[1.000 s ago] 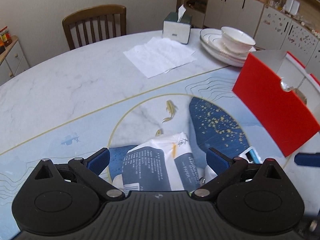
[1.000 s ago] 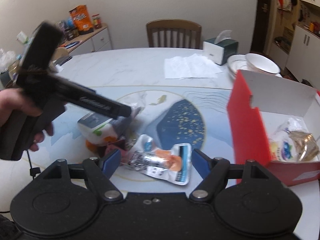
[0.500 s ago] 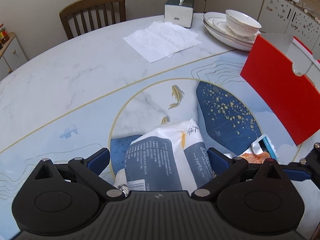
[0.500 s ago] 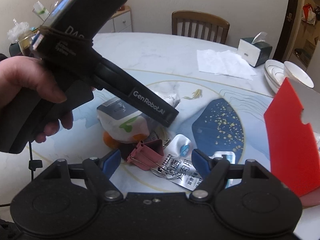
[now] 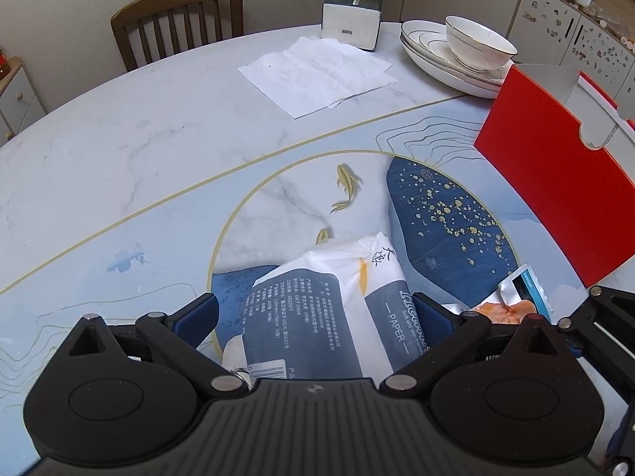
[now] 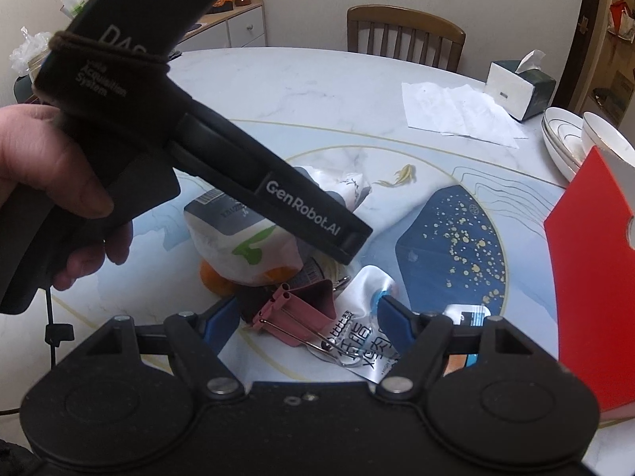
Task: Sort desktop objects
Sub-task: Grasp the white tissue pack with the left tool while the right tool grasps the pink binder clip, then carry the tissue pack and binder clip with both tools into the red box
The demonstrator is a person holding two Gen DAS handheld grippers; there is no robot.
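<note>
A white and dark blue tissue pack (image 5: 333,309) lies on the table between the open fingers of my left gripper (image 5: 317,313); it also shows in the right wrist view (image 6: 242,246) under the left gripper's body. My right gripper (image 6: 309,313) is open over a pink binder clip (image 6: 301,309) and a silver snack packet (image 6: 357,337), which also shows in the left wrist view (image 5: 516,301). Something orange (image 6: 214,279) peeks from under the tissue pack. A red open box (image 5: 555,182) stands at the right.
A tissue box (image 5: 351,16), unfolded paper napkins (image 5: 317,71) and a bowl on stacked plates (image 5: 464,55) sit at the far side of the round table. A wooden chair (image 5: 178,20) stands behind it. A cabinet (image 6: 234,31) lies at far left.
My right gripper has moved left from the red box and down toward the binder clip and packet. My left gripper has pulled back slightly; the tissue pack stays between its fingers.
</note>
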